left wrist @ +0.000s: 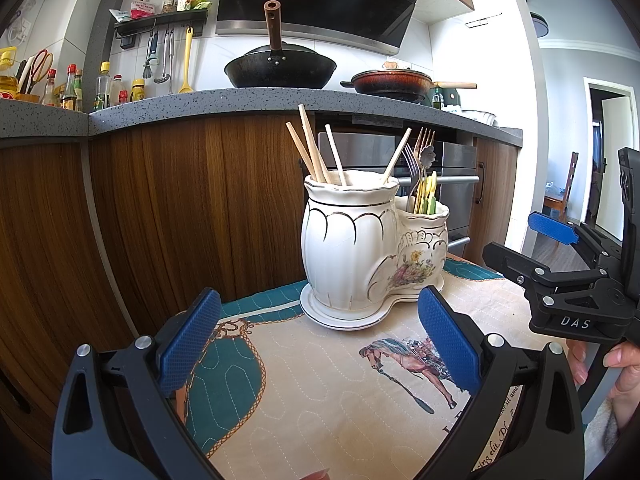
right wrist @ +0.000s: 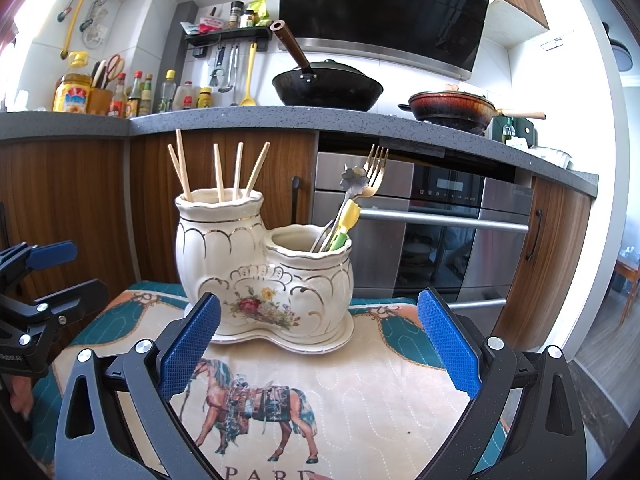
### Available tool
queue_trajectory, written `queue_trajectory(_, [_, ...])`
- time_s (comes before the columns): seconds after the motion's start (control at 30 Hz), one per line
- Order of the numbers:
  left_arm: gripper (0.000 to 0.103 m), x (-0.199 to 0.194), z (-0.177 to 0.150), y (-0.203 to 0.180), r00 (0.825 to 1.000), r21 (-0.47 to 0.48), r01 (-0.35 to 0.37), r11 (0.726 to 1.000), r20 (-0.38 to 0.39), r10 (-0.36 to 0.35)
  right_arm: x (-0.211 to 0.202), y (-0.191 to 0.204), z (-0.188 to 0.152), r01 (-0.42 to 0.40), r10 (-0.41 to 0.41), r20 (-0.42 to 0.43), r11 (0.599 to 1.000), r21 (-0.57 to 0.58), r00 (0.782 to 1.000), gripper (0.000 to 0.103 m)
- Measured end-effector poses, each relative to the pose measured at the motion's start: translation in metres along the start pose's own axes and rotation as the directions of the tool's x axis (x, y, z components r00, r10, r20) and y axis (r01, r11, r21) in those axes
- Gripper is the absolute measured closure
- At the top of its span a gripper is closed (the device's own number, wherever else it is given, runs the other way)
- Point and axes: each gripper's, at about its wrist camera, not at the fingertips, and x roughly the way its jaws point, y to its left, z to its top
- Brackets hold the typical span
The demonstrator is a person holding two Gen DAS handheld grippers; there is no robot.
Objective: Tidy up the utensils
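1. We're holding the left hand-held gripper [left wrist: 320, 348] and right hand-held gripper [right wrist: 319, 346] with jaws wide apart, nothing gripped, blue textured pads hovering over the quilted horse-print cloth [right wrist: 360, 408].
2. Just past them we're looking at the glossy ribbed ceramic holder [right wrist: 264, 276] on its saucer: chopsticks [right wrist: 218, 172] in the tall pot, forks [right wrist: 374, 172] and plastic-handled bits in the short one.
3. We're guessing sorting's basically done; any next move needs a gentle pinch on a thin stem.
4. Behind: the wood-fronted counter [right wrist: 256, 120] carrying a wok.
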Motion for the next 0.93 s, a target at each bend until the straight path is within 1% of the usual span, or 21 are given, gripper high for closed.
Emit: queue_trajectory(0.93, [0.005,0.0046,0.0001,0.0018,1.0,-0.006,-0.006,1.0,-0.018,0.006,0.0,0.0,0.0005,0.0,0.0,-0.002,1.0,-0.002,1.0,0.005])
